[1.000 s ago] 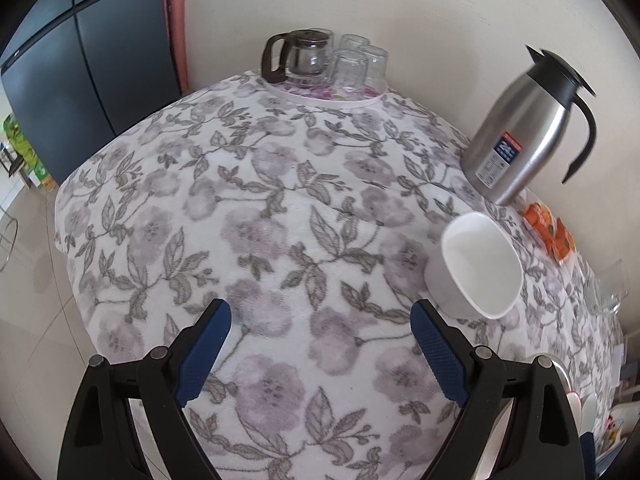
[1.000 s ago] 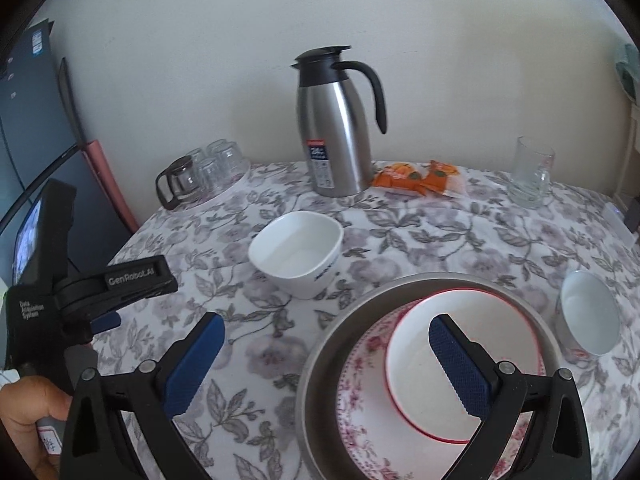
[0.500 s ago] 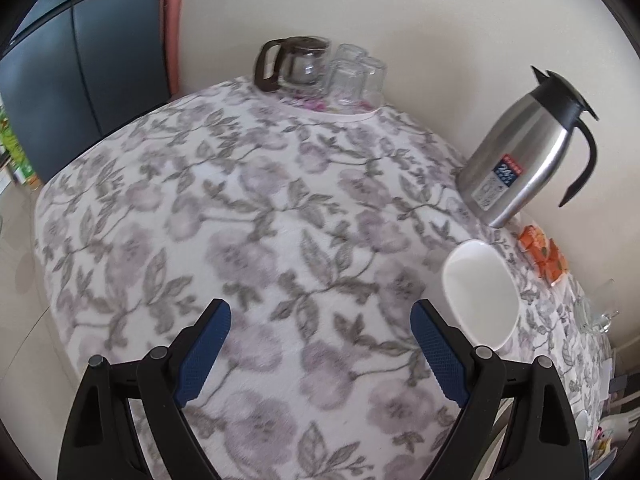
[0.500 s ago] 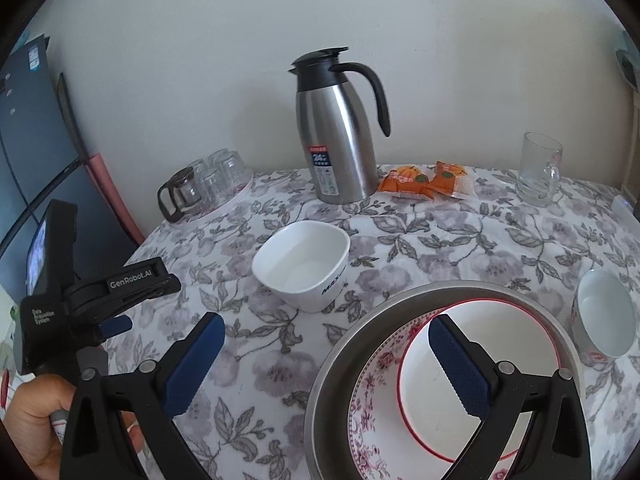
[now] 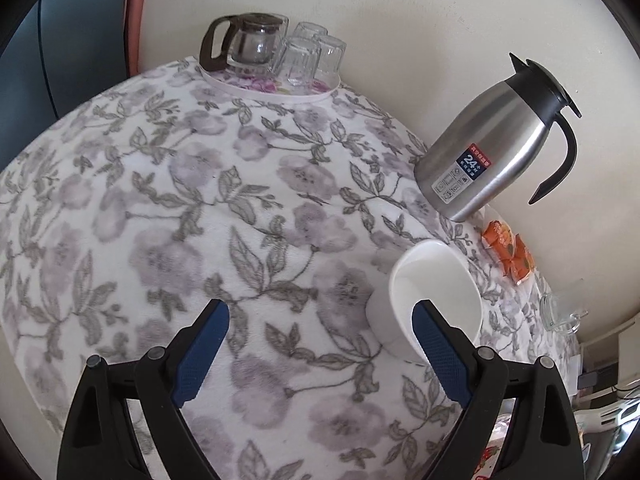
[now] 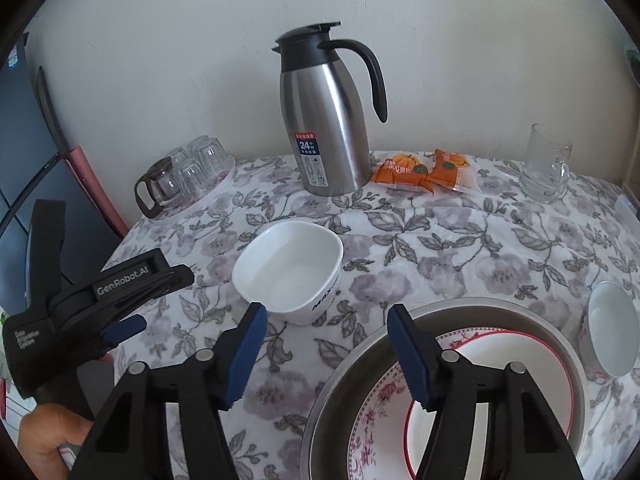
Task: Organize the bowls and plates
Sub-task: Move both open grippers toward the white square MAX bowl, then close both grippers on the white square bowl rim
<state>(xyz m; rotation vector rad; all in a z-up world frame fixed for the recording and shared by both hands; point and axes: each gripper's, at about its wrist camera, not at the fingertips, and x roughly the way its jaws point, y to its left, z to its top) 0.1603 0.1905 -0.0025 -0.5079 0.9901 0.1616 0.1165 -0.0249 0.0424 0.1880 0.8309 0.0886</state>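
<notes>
We want to pick up the square white bowl (image 6: pixel 289 270) that sits on the flowery table (image 5: pixel 168 184), just in front of the silver jug (image 6: pixel 326 120). Our left gripper (image 5: pixel 320 344) is wide open and holds nothing; the bowl is just beside its right finger. Our right gripper (image 6: pixel 323 354) has just been closing to about half open, with nothing in it. It hangs near the big metal pan (image 6: pixel 460 308) with the stacked plates (image 6: pixel 492 344). We should slide one finger inside the bowl's rim, pinch gently, and lift straight up.
</notes>
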